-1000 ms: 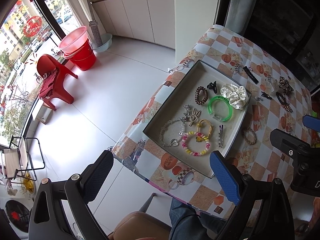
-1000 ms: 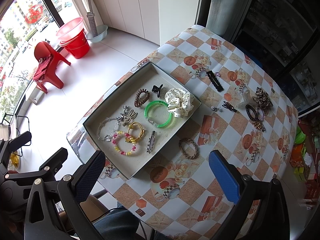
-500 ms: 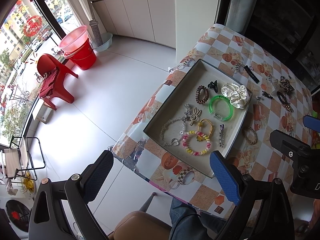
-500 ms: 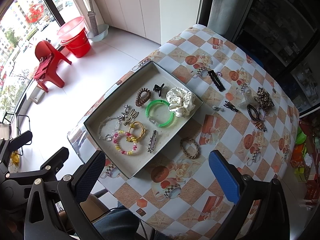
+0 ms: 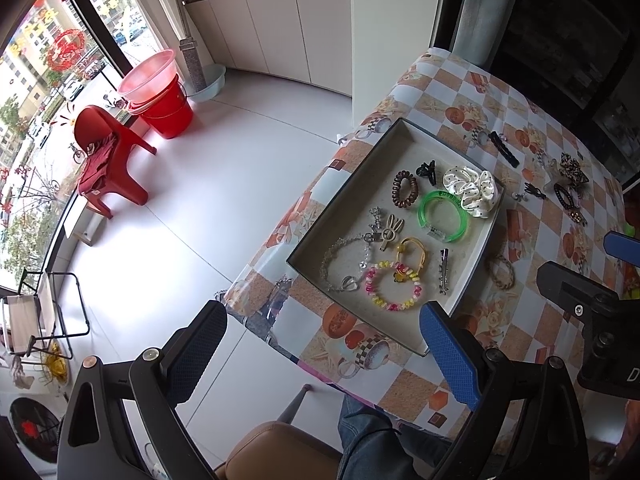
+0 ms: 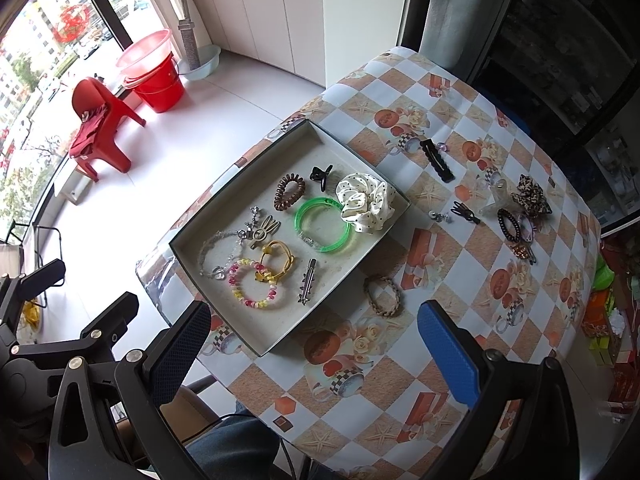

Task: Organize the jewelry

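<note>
Both sets of tongs hang above the near edge of the table, spread wide and holding nothing: the left tongs fill the lower part of the left wrist view, the right tongs the lower part of the right wrist view.

The task looks a good way along but not finished. The grey tray, at centre left of the right wrist frame, already holds much of the jewelry: a green bangle, a white dotted scrunchie, a brown spiral hair tie, a small black claw clip, a clear bead bracelet, a pink and yellow bead bracelet, a yellow hair tie, a rabbit-shaped charm and a silver hair clip.

Several pieces remain on the checked cloth outside it. A braided bracelet lies just beside the tray's right rim, nearest the right tongs. Further up, a long black clip sits at upper centre. Towards the right edge is a loose cluster: a small black claw clip, a black spiral hair tie and a leopard-print scrunchie, with small items among them too blurred to name. By my reckoning the braided bracelet is the likeliest next pick.
</note>
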Available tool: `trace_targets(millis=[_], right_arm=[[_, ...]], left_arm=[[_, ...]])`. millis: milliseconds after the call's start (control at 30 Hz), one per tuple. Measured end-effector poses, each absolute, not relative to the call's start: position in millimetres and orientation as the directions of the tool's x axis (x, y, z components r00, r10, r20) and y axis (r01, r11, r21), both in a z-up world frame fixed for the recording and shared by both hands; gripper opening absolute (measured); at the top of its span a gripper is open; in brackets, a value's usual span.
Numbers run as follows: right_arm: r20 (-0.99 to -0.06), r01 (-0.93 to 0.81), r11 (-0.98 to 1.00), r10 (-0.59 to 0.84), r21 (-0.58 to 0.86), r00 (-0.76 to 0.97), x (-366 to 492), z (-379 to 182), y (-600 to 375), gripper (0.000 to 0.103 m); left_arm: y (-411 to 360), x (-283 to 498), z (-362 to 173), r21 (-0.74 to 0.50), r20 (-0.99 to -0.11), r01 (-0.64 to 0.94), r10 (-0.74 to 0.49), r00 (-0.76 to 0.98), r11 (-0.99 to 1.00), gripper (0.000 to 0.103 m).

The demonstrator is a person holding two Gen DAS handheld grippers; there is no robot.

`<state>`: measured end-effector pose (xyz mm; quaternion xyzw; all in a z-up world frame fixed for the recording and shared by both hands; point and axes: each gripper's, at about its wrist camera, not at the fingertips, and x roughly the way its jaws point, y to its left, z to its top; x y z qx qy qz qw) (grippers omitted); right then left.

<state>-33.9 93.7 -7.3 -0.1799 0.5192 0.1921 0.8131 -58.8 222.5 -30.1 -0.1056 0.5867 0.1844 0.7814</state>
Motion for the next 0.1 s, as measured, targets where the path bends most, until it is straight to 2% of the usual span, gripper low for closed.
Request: trace_targets(millis=[100], right_arm=[[-0.913, -0.499, 0.862, 0.126, -0.093, 0.387, -33.7, -7.2, 93.7, 0.103]], left_arm=[[222.8, -58.5, -30.1, 0.052, -0.956, -0.410, 0.164, 0.244, 0.911, 0.099]])
